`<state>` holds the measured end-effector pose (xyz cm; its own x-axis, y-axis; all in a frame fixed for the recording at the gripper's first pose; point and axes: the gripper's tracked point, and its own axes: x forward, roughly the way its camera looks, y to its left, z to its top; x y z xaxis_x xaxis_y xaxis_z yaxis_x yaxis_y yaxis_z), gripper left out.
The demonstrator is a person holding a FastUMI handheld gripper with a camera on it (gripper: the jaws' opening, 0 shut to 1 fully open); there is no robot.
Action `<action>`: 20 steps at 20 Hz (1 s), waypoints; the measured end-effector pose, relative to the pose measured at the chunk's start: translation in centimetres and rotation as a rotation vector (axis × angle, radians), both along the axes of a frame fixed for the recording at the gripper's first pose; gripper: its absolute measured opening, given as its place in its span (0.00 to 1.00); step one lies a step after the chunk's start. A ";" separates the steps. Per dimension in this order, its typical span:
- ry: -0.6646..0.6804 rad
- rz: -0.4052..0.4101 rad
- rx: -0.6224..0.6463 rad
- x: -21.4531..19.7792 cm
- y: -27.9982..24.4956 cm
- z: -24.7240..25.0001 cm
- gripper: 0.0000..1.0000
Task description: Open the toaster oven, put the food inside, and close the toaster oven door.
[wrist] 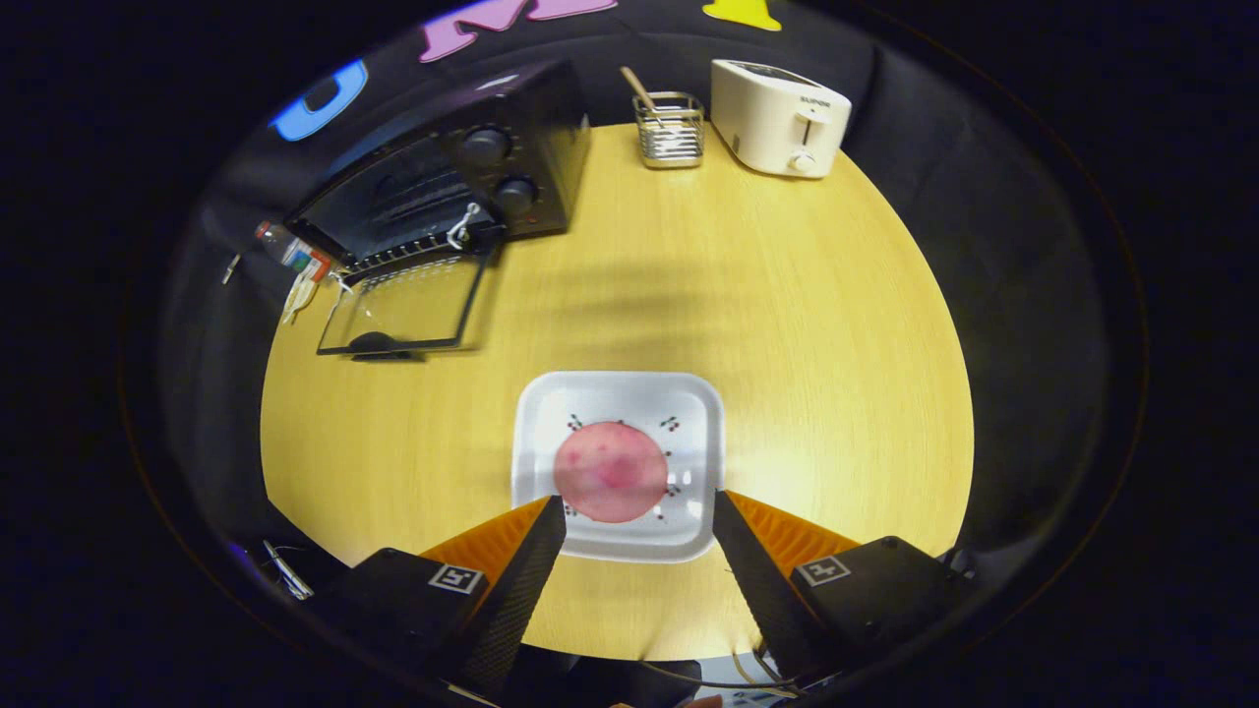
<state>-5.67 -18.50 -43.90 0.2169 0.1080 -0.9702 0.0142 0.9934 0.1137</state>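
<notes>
A black toaster oven (pixel 462 182) stands at the far left of the yellow wooden table, and its glass door (pixel 408 313) lies folded down flat in front of it. A round pink slice of food (pixel 611 470) rests on a white square plate (pixel 689 393) in the middle of the table. My gripper (pixel 639 503) is open above the plate's near edge, one fingertip on each side of the pink slice. Nothing is held between the fingers.
A white pop-up toaster (pixel 779 118) stands at the table's far edge, with a wire holder (pixel 670 133) containing a wooden utensil beside it. A small bottle (pixel 291 248) lies left of the oven. Bare tabletop (pixel 787 295) stretches between the plate and the appliances.
</notes>
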 end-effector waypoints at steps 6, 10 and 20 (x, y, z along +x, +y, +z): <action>0.154 0.008 -0.007 0.0 -3.9 -5.2 0.99; 0.150 0.029 -0.038 0.7 -5.0 -5.8 0.70; 0.155 -0.046 0.186 0.5 -4.0 -6.2 0.05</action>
